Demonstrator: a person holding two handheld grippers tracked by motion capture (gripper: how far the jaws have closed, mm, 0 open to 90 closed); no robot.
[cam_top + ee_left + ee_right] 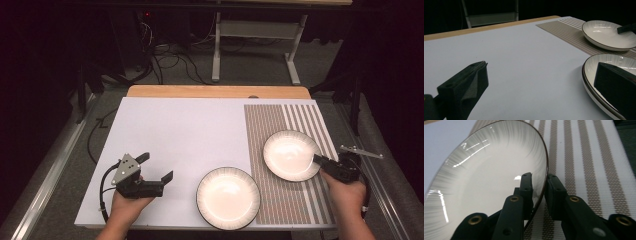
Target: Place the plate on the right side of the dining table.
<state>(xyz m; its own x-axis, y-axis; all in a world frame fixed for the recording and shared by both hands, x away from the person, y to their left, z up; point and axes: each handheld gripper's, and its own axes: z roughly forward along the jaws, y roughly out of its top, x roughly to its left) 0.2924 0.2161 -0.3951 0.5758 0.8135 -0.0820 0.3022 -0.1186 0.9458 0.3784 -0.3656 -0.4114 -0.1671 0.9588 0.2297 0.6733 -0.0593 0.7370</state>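
The glossy, ribbed far plate (486, 182) is clamped at its thin rim by the right gripper (539, 187) over the woven striped mat (584, 157). The left gripper (152, 167) is held wide open and empty above smooth white board (175, 130), beside the near plate (228, 197).

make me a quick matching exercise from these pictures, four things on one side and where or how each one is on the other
Things:
1. left gripper
2. right gripper
3. near plate
4. striped mat

States:
A. lies on the table's right part
B. open, over the white surface
C. straddles the mat's left edge
D. fingers either side of the far plate's rim

Pairs: 1-B, 2-D, 3-C, 4-A
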